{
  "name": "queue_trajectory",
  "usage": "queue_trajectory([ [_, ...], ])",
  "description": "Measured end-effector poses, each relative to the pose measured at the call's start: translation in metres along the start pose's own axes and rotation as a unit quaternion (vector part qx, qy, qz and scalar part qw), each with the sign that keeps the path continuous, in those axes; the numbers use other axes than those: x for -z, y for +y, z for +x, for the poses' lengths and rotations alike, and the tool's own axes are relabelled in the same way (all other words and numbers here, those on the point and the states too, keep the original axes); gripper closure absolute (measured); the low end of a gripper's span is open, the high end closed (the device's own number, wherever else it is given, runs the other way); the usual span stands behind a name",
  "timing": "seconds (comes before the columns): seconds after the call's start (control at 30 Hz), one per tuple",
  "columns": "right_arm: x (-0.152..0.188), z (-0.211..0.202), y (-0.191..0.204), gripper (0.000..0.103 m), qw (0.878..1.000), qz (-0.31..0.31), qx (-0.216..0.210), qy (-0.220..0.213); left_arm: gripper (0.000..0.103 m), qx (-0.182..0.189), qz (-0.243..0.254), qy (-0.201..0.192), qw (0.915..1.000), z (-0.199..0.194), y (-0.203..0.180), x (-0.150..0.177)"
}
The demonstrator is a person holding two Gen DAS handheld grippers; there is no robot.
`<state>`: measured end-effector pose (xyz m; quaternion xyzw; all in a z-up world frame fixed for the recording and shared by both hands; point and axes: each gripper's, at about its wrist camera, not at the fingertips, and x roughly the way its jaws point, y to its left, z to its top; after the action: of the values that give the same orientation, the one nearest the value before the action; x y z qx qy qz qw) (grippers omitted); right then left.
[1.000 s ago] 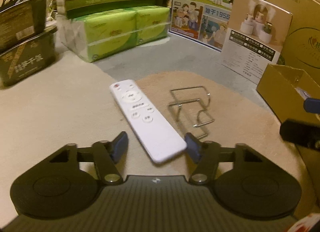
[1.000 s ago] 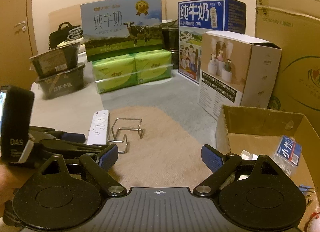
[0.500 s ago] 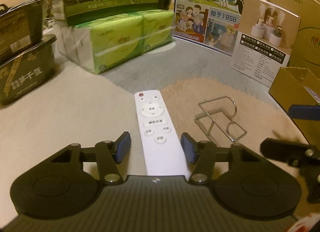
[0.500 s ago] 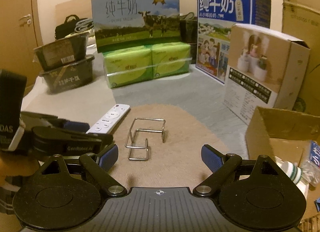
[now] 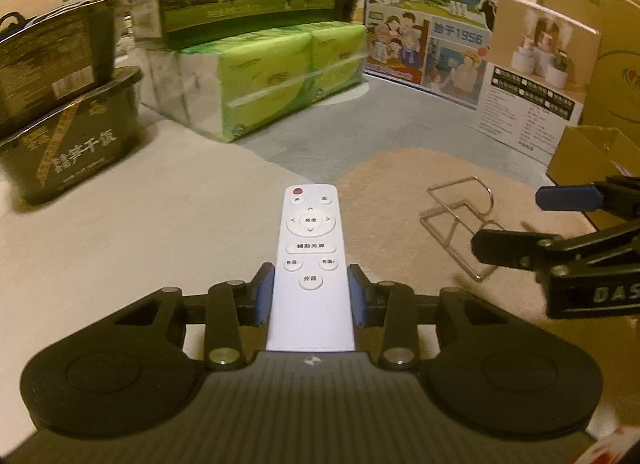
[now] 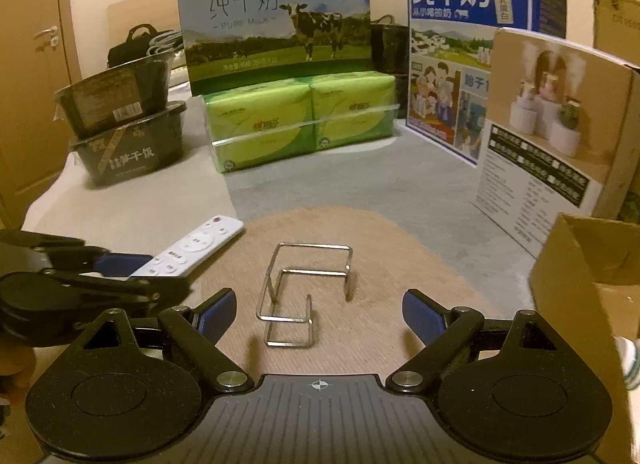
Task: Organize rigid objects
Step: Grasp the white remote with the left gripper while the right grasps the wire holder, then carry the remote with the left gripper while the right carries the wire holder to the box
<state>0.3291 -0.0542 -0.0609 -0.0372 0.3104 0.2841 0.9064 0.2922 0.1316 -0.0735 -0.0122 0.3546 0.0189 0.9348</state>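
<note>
The remote [image 5: 311,260] lies lengthwise between your left gripper [image 5: 311,296]'s closing jaws, red button pointing away toward the tissue packs [image 5: 280,72]. Right of the remote, the wire rack [image 6: 306,288] sits before your wide-open right gripper [image 6: 320,314].

At the back a tall milk carton printed with a cow [image 6: 276,20] rests on two green tissue packs bound with clear tape [image 6: 300,120]; left of them stand two stacked black food tubs [image 6: 124,124], right a blue milk box [image 6: 472,64]
</note>
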Motion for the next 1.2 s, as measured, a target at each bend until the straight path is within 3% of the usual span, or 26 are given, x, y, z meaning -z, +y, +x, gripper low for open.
queue_trajectory([
  [0.33,-0.001,0.031,0.002,0.013,1.000,-0.009,0.009,-0.008,0.068,-0.004,-0.013,-0.014,0.9998,0.002,0.004,0.000],
  [0.63,-0.001,0.041,0.004,0.049,1.000,-0.012,0.019,-0.014,0.068,-0.004,-0.010,-0.021,0.9997,0.005,0.002,0.001],
  [0.9,0.004,0.026,0.003,0.050,1.000,-0.001,0.030,-0.006,0.068,-0.005,-0.010,-0.012,0.9999,-0.005,-0.003,0.006],
  [1.2,0.025,-0.021,0.005,0.050,0.999,0.026,0.040,0.017,0.068,-0.007,-0.023,0.003,0.9997,-0.041,-0.018,0.025],
])
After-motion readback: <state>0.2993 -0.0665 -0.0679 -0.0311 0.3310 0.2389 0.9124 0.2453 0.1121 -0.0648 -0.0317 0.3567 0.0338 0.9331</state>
